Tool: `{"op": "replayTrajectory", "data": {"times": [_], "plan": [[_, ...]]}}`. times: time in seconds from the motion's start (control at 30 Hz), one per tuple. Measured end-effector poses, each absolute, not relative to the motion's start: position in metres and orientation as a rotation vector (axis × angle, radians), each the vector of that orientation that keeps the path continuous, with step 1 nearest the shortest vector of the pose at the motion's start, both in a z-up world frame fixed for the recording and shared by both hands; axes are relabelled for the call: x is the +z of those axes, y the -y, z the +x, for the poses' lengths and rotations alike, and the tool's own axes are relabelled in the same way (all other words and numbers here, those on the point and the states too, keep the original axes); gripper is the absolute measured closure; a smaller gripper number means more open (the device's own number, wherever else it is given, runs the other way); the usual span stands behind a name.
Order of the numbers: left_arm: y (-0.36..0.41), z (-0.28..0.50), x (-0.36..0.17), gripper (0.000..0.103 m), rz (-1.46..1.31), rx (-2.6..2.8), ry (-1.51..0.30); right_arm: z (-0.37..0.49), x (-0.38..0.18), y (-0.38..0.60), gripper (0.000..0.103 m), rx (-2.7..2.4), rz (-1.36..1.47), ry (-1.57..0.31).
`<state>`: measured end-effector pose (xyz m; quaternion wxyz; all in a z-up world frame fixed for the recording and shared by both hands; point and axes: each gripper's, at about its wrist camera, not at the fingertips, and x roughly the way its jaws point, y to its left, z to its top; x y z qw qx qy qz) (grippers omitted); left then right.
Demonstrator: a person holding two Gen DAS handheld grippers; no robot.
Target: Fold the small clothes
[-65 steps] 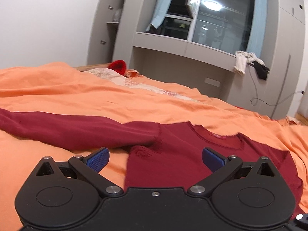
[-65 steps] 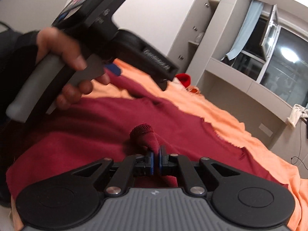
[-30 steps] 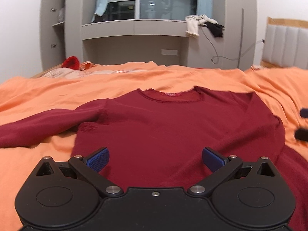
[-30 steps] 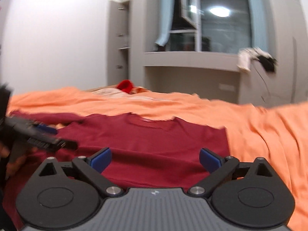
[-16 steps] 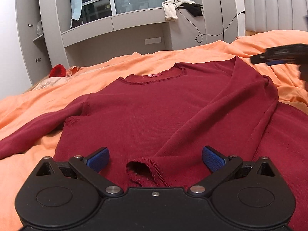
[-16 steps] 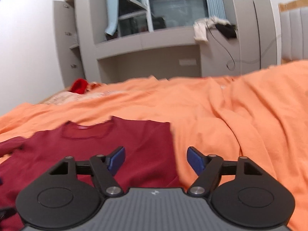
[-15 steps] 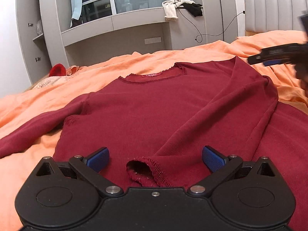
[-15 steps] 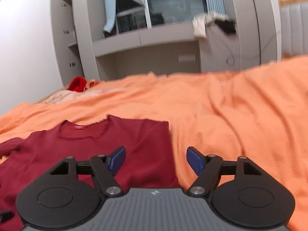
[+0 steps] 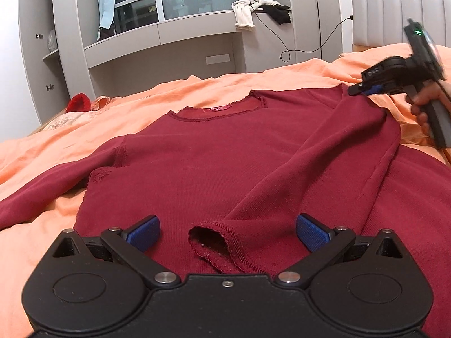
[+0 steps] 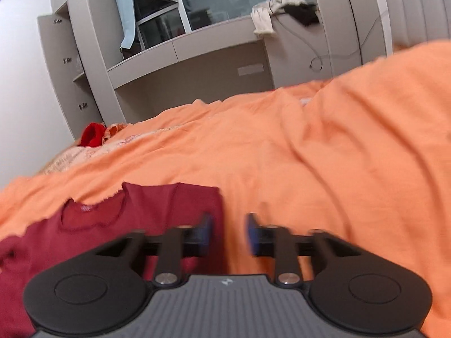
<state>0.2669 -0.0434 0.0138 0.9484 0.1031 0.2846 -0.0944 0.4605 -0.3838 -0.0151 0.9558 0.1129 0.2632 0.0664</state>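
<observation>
Dark red knit long-sleeved top (image 9: 220, 155) lying flat, front up, on a bed covered by an orange sheet (image 10: 324, 155), neckline (image 9: 220, 109) toward twelve o'clock in the left wrist view. One sleeve is already laid diagonally across the body, its frayed cuff (image 9: 217, 242) ending at six o'clock; the other sleeve (image 9: 42, 194) trails out toward nine o'clock over the sheet.

Left tool (image 9: 227, 229): released, jaws spread wide, hanging over the cuff with no pad touching cloth. Right tool (image 10: 228, 231): jaws have just been closing and stand partly apart at the folded shoulder edge (image 10: 218, 197); the edge sits by the left pad, but motion blur hides whether cloth is pinched, and no firm grip is visible. In the left wrist view this tool appears at two o'clock, a hand (image 9: 431, 101) on its handle.

Handling, as judged: the top is light, limp and non-slippery, stretching and sagging when lifted. Hold is best taken at doubled edges, namely the shoulder fold, cuff or hem, pinching both layers; single-layer grips would likely drag and wrinkle the body.
</observation>
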Motion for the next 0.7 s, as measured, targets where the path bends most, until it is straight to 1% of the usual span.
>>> {"op": "replayTrajectory", "data": {"times": [0.1, 0.17, 0.2, 0.23, 0.3, 0.4, 0.47, 0.6, 0.67, 0.7], "plan": [[0.043, 0.265, 0.017, 0.000, 0.210, -0.200, -0.572, 0.427, -0.007, 0.382, 0.053, 0.139, 0.054, -0.519], [0.041, 0.263, 0.021, 0.001, 0.203, -0.213, -0.558, 0.399, -0.003, 0.380, 0.045, 0.133, -0.064, -0.507], [0.040, 0.262, 0.024, 0.001, 0.196, -0.217, -0.547, 0.385, -0.003, 0.377, 0.038, 0.138, -0.119, -0.498], [0.039, 0.261, 0.026, 0.000, 0.186, -0.217, -0.534, 0.371, -0.006, 0.374, 0.034, 0.136, -0.183, -0.485], [0.038, 0.260, 0.031, 0.000, 0.162, -0.215, -0.510, 0.352, -0.012, 0.363, 0.033, 0.130, -0.299, -0.470], [0.037, 0.261, 0.039, 0.000, 0.122, -0.204, -0.483, 0.342, -0.028, 0.346, 0.033, 0.143, -0.395, -0.479], [0.038, 0.264, 0.040, 0.001, 0.109, -0.182, -0.480, 0.343, -0.041, 0.337, 0.038, 0.153, -0.447, -0.502], [0.041, 0.277, 0.032, 0.001, 0.108, -0.131, -0.520, 0.345, -0.049, 0.323, 0.041, 0.139, -0.546, -0.441], [0.043, 0.284, 0.025, 0.001, 0.119, -0.110, -0.558, 0.348, -0.052, 0.315, 0.047, 0.136, -0.608, -0.395], [0.043, 0.287, 0.023, 0.001, 0.125, -0.105, -0.571, 0.350, -0.055, 0.311, 0.060, 0.143, -0.640, -0.382]]}}
